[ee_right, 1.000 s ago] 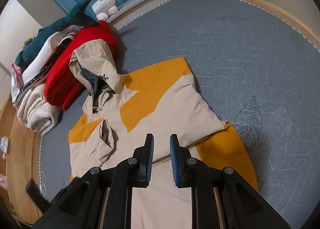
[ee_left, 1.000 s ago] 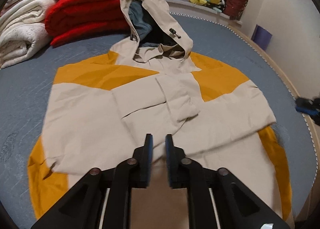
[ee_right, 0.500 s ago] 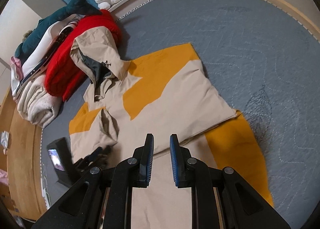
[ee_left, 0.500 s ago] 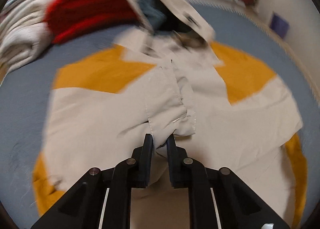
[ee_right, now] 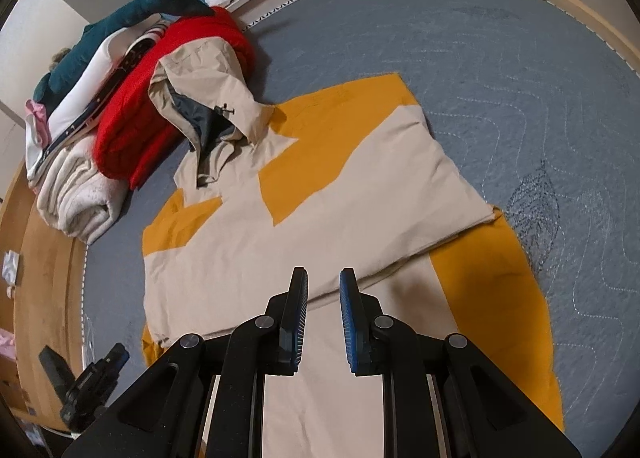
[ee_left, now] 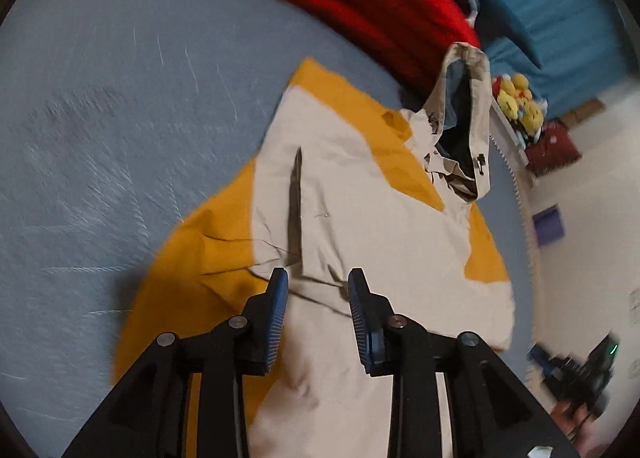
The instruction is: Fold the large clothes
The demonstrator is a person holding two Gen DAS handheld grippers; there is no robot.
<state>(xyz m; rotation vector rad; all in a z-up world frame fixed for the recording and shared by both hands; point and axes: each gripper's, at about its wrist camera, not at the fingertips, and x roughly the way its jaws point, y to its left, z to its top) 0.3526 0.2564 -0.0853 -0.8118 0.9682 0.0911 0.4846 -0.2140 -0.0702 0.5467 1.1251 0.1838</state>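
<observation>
In your left wrist view, your left gripper (ee_left: 318, 290) hangs over the lower part of the beige and mustard hooded jacket (ee_left: 360, 218). Its jaws have just been opening and stand moderately apart; jacket cloth shows below the gap, but nothing is pinched between the pads. The jacket lies flat on the grey quilted mattress (ee_left: 100, 118), with the hood (ee_left: 464, 118) pointing toward the mattress's far edge and reaching the red blanket (ee_left: 376, 6) folded there. A dark crease runs down the beige panel just ahead of the fingertips. A cluster of yellow plush toys (ee_left: 520, 106) sits on the ledge beyond the mattress's far edge. The picture is blurred, and your other gripper shows only as a dark smear at the lower right.

In your right wrist view, your right gripper (ee_right: 323, 290) sits above the jacket's lower body, jaws narrow with a small gap and nothing between them. The jacket fills the middle of the mattress, one beige sleeve folded across its front, the hood propped against the red blanket. Beside that blanket, along the mattress's left edge, lie a rolled white towel (ee_right: 76, 194) and a dark teal shark plush (ee_right: 132, 14). Your left gripper appears near the mattress's near-left corner.
</observation>
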